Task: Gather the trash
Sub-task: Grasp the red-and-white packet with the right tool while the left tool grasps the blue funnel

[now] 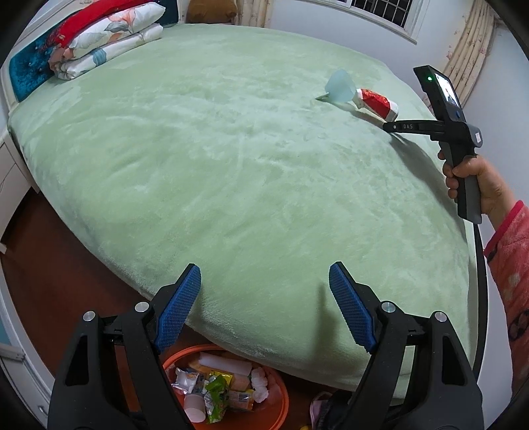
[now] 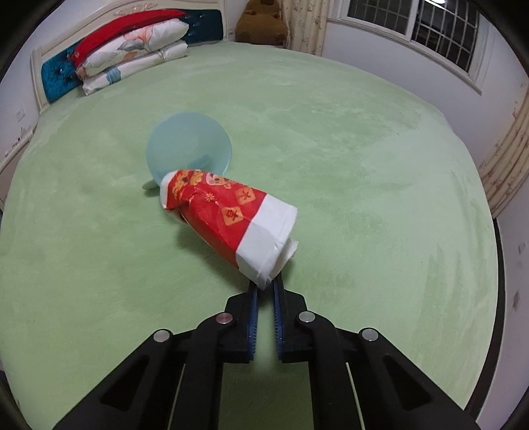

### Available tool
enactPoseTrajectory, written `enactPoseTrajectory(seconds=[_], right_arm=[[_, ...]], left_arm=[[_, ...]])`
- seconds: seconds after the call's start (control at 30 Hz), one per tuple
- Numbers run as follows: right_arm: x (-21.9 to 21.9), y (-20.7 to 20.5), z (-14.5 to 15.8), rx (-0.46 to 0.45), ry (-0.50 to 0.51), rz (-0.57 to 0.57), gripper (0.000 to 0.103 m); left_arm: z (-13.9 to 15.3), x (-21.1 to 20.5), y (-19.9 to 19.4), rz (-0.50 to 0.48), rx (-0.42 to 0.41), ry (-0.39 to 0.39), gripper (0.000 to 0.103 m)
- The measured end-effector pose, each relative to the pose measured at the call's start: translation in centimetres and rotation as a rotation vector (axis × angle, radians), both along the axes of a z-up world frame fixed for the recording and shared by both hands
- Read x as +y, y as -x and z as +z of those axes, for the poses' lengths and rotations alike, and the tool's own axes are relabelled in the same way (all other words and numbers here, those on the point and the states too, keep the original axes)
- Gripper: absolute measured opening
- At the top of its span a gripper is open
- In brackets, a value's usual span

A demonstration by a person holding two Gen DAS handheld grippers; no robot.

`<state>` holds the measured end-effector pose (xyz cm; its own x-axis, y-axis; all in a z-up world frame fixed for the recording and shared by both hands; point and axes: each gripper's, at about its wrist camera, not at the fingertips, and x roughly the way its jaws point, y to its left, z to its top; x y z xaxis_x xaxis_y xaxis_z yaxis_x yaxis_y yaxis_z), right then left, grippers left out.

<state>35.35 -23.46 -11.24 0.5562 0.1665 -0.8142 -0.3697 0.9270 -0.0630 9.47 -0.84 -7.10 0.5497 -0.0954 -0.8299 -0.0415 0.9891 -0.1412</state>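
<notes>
A red and white tissue packet (image 2: 228,216) is held by its white end in my right gripper (image 2: 266,286), which is shut on it just above the green bed (image 2: 363,172). In the left wrist view the packet (image 1: 377,103) and the right gripper (image 1: 391,126) show at the bed's far right. A pale blue plastic funnel (image 2: 185,145) lies right behind the packet, also seen in the left wrist view (image 1: 339,87). My left gripper (image 1: 264,306) is open and empty over the bed's near edge, above an orange bin (image 1: 274,390) with several wrappers in it.
Folded quilts and a red pillow (image 2: 132,49) are stacked at the headboard. A brown plush toy (image 2: 261,23) sits at the bed's far corner. A window (image 2: 429,36) and wall run along the right. A white cabinet (image 1: 10,172) stands left of the bed on brown floor.
</notes>
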Motion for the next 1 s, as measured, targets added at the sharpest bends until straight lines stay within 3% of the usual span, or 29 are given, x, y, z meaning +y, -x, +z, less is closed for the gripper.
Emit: enactPoseTrajectory(seconds=[0.2, 0.3, 0.37, 0.43, 0.47, 0.53, 0.77, 1.0], right_arm=[[-0.9, 1.0, 0.5, 0.008, -0.047, -0.007, 0.000], [-0.8, 1.8, 0.3, -0.005, -0.009, 0.015, 0.000], [-0.9, 2.1, 0.6, -0.041, 0.036, 0.010, 0.016], [-1.0, 2.4, 1.1, -0.073, 0.051, 0.008, 0.066], [-1.0, 2.7, 1.5, -0.110, 0.068, 0.006, 0.071], [-0.7, 3.0, 2.3, -0.142, 0.074, 0.032, 0.071], [2.3, 3.3, 2.6, -0.116, 0.129, 0.191, 0.076], [3.6, 4.0, 2.5, -0.003, -0.024, 0.296, 0.076]], left_arm=[[0.1, 0.2, -0.1, 0.009, 0.006, 0.000, 0.078], [0.2, 0.2, -0.1, 0.009, 0.004, 0.000, 0.078], [0.2, 0.2, -0.1, 0.012, 0.002, -0.001, 0.078], [0.1, 0.3, 0.0, 0.014, 0.005, 0.003, 0.078], [0.0, 0.2, -0.1, 0.014, 0.008, 0.003, 0.078], [0.0, 0.2, -0.1, 0.013, 0.009, 0.003, 0.078], [0.0, 0.4, -0.4, 0.017, 0.007, 0.001, 0.078], [0.0, 0.7, -0.7, 0.019, 0.008, 0.004, 0.078]])
